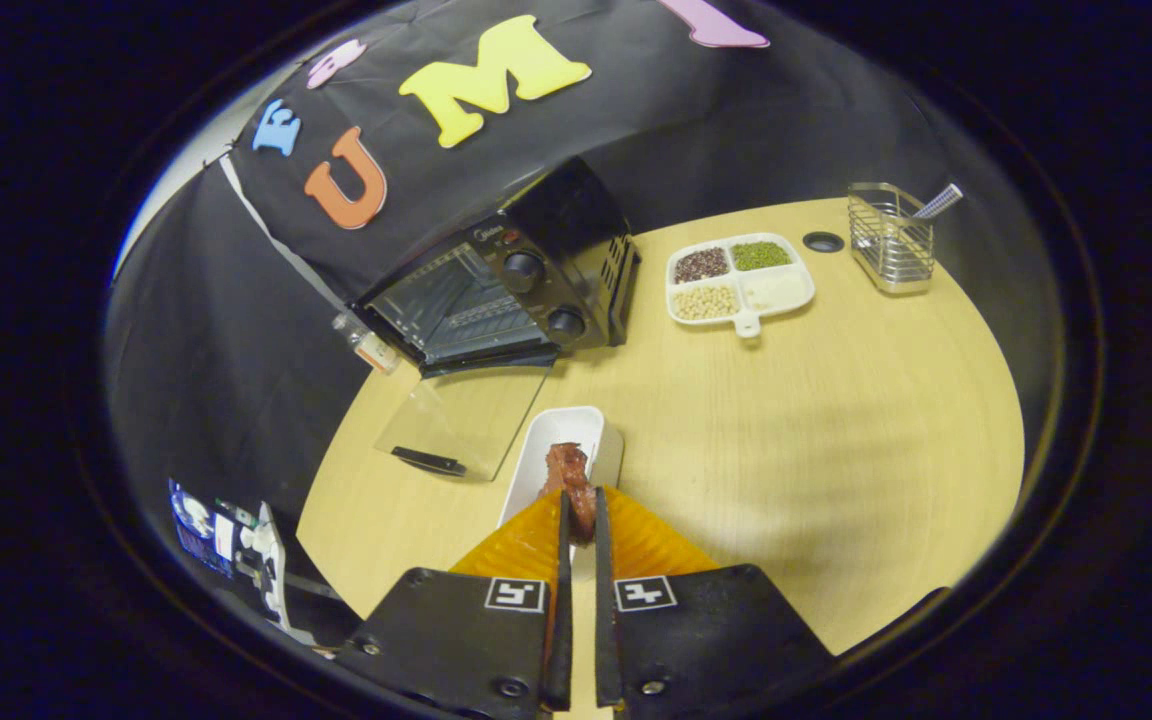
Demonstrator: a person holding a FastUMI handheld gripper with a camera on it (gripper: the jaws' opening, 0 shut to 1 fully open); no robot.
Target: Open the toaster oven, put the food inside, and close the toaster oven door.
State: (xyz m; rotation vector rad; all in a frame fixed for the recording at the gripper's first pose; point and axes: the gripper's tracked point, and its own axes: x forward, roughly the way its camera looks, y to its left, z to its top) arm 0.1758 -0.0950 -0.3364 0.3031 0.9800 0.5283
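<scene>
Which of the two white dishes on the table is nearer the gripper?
The plain white tray just ahead of the gripper, whose fingers pinch the food above it; the divided dish of beans lies far beyond.

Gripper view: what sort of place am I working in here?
Likely a staged kitchen test booth: a toaster oven, door open, and a divided dish on a wooden table. The gripper grips the food.

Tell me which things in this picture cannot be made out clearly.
- Food, gripper view: its near end is hidden between the gripper fingers pressed on it.
- White tray: near part hidden by the fingers.
- Toaster oven interior: too dark; door lies open.
- Wire basket: its contents are too small.
</scene>
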